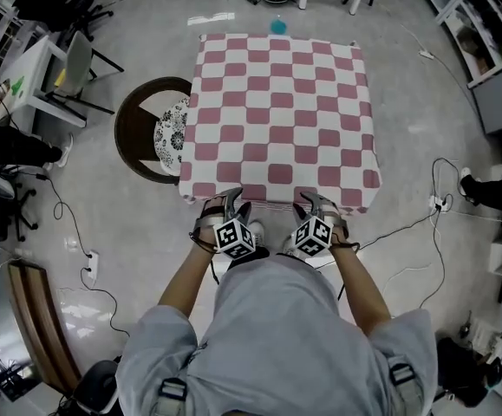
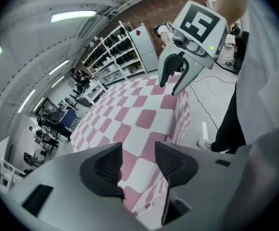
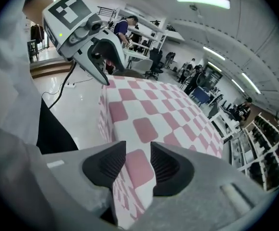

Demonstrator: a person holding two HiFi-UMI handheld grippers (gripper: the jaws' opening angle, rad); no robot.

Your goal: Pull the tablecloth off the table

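A pink-and-white checked tablecloth (image 1: 281, 115) covers a square table and hangs over its sides. Both grippers are at the table's near edge. My left gripper (image 1: 231, 206) stands open, and between its jaws (image 2: 138, 163) I see the cloth's top and its near hanging edge, with the pads apart from it. My right gripper (image 1: 314, 204) is also open; the cloth's near edge runs through the gap between its fingers (image 3: 138, 163) without being pinched. Each gripper shows in the other's view, the right gripper (image 2: 177, 80) and the left gripper (image 3: 104, 61) both just above the cloth's edge.
A dark round chair with a patterned cushion (image 1: 171, 133) stands against the table's left side. Cables (image 1: 411, 224) and a power strip (image 1: 91, 265) lie on the floor. A teal object (image 1: 277, 26) is beyond the table. A person's legs (image 1: 493, 189) are at the right.
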